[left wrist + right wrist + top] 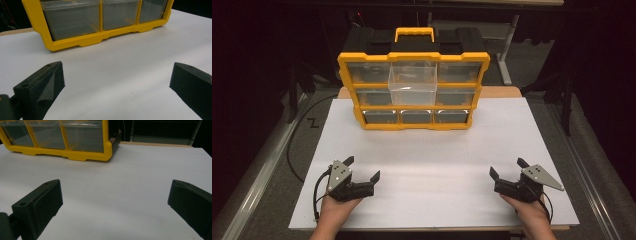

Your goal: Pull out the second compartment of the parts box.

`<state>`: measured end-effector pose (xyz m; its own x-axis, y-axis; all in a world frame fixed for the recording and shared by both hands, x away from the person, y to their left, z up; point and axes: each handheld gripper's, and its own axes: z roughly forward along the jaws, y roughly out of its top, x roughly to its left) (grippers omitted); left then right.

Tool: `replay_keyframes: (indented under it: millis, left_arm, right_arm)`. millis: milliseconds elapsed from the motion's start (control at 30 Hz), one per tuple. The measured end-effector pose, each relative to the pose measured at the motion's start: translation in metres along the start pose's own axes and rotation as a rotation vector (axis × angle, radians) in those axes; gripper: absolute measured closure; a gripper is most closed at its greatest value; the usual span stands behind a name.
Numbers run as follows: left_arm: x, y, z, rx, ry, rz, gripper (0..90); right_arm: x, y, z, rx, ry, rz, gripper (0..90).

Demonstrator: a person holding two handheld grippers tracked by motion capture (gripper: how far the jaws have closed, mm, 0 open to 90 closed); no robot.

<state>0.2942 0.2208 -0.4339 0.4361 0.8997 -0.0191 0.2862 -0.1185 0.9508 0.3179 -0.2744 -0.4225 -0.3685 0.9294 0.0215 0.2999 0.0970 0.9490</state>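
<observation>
A yellow drawer cabinet with clear plastic drawers stands upright at the back middle of the white table. Its top middle drawer is pulled out toward me and looks empty. My left gripper rests near the front left of the table, open, with nothing between its jaws. My right gripper sits at the front right, also open and empty. In the left gripper view the left gripper faces the cabinet's bottom row. In the right gripper view the right gripper faces the cabinet's right corner.
Behind the cabinet sits a black case with a yellow handle. A black cable loops on the floor left of the table, beside a metal rail. A frame leg stands at the back right.
</observation>
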Motion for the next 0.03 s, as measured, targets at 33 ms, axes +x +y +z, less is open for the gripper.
replay_keyframes:
  millis: [33]
  left_arm:
    - [0.0000,0.0000,0.0000,0.000,0.000,0.000,0.3]
  right_arm:
    - [0.0001,0.0001,0.0003,0.000,-0.002,-0.002,1.2]
